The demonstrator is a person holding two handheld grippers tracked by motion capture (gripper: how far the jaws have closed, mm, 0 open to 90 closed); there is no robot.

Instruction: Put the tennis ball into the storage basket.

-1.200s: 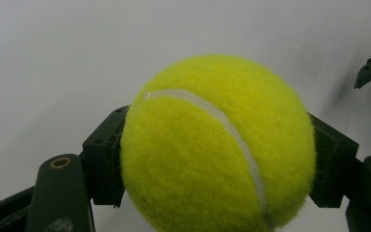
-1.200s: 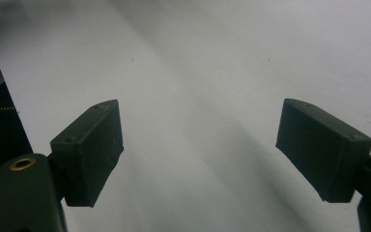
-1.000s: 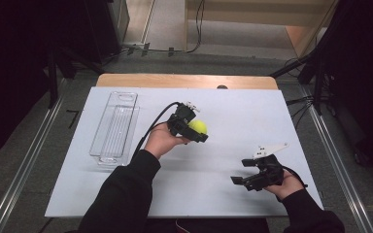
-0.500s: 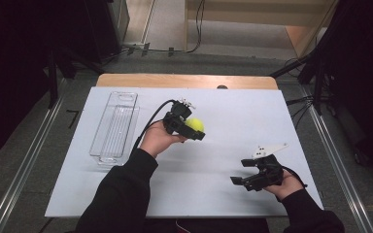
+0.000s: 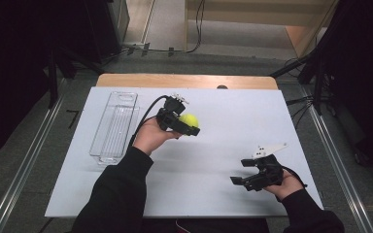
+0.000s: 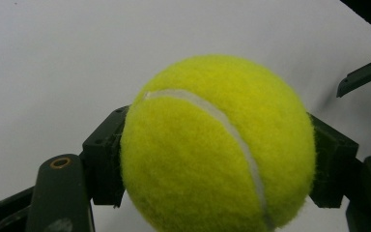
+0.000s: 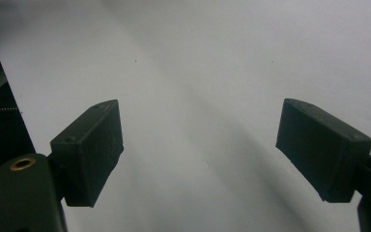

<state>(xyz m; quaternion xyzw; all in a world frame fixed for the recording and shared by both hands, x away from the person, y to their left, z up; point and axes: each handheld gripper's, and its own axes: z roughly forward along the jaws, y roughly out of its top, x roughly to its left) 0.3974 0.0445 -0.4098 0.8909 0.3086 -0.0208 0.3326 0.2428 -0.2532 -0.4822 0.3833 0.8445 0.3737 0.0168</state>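
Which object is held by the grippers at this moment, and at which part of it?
The left gripper holds the tennis ball, its pads pressing on two opposite sides of the ball. The right gripper holds nothing; its jaws stand open above the white table.

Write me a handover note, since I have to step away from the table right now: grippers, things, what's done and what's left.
Left hand-held gripper: shut on the tennis ball, held up above the white table, pads on both sides of it.
Right hand-held gripper: open, nothing between its jaws, low over the table's near right.
Clear tray: at the table's left, nothing in it.
Done: ball picked up.
Left: probably set the ball in the tray, then release.
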